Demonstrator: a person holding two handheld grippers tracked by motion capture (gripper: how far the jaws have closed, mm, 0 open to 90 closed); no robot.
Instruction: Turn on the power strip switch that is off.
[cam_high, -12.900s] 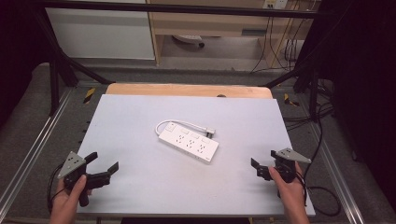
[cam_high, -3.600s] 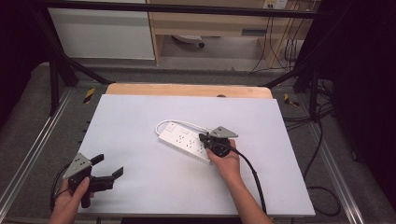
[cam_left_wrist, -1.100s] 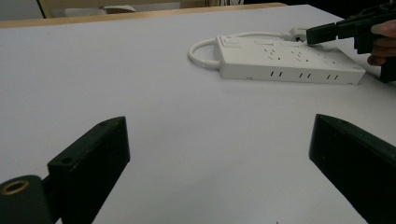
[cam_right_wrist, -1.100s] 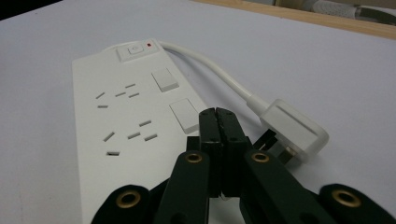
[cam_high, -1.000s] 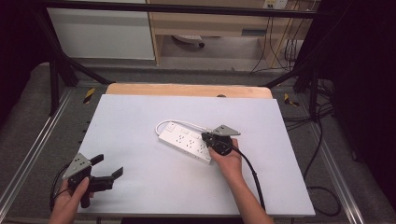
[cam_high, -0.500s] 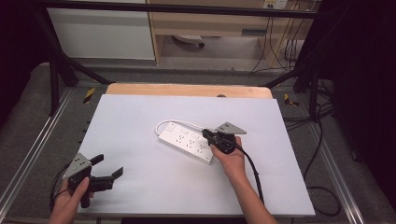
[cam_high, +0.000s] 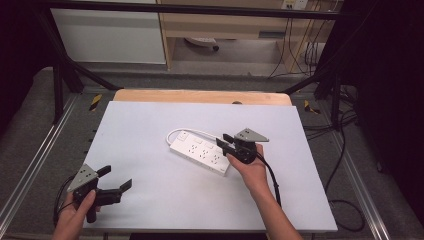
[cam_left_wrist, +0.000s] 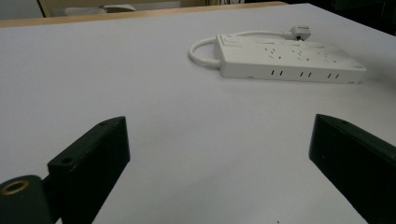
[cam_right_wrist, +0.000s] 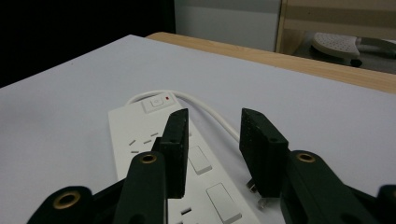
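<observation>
My right gripper (cam_high: 229, 145), jaws just opening with nothing between them, hovers over the white plastic power strip (cam_high: 201, 152) (long axis diagonal); left gripper (cam_high: 114, 179) stands apart, farther.

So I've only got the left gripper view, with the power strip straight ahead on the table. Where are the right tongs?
Observer: In the high view, the right tongs hover over the far edge of the power strip, near its right end.
Operator: Holding anything?
Observer: No. In the right gripper view the jaws have just been opening, and there's nothing between them.
Operator: What's under them?
Observer: The plug. Its prongs peek out below one jaw, beside the strip.
</observation>
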